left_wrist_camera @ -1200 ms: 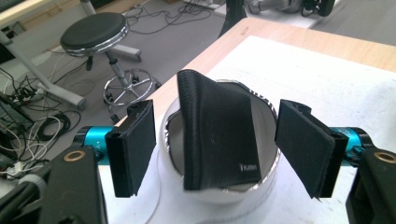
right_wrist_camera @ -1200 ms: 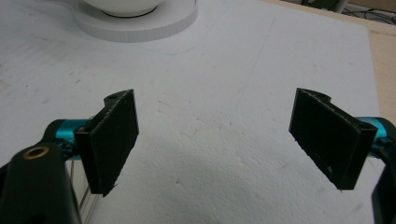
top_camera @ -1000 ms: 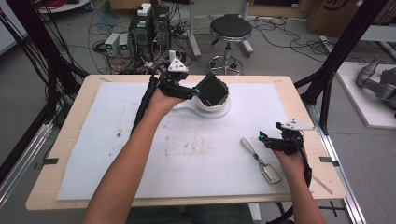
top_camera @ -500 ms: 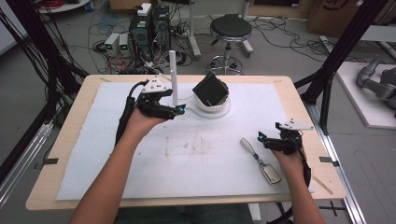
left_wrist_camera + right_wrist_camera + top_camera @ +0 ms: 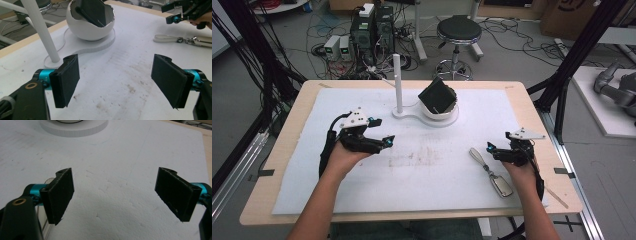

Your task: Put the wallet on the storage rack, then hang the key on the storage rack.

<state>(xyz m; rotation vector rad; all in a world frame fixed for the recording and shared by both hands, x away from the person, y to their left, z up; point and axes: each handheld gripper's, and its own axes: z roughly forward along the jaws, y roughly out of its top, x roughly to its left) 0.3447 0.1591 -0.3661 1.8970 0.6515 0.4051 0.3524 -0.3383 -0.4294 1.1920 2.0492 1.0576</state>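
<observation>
The left gripper [image 5: 388, 141] hovered low over the bench [image 5: 287, 150], jaws wide and empty, just having opened; the black wallet [image 5: 438, 96] sat tilted in the white bowl [image 5: 443, 113]. The right gripper [image 5: 490, 149] rested open.

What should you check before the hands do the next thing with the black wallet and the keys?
1. Black wallet sits in the white bowl, leaning on its rim: ok.
2. Left gripper open, nothing between its pads: ok.
3. Right gripper open and empty: ok.
4. Key with strap lies flat on the mat, beside the right gripper, untouched: ok.
5. White post stands upright by the bowl: ok.
6. Whether the wallet will stay put: cannot tell.
</observation>
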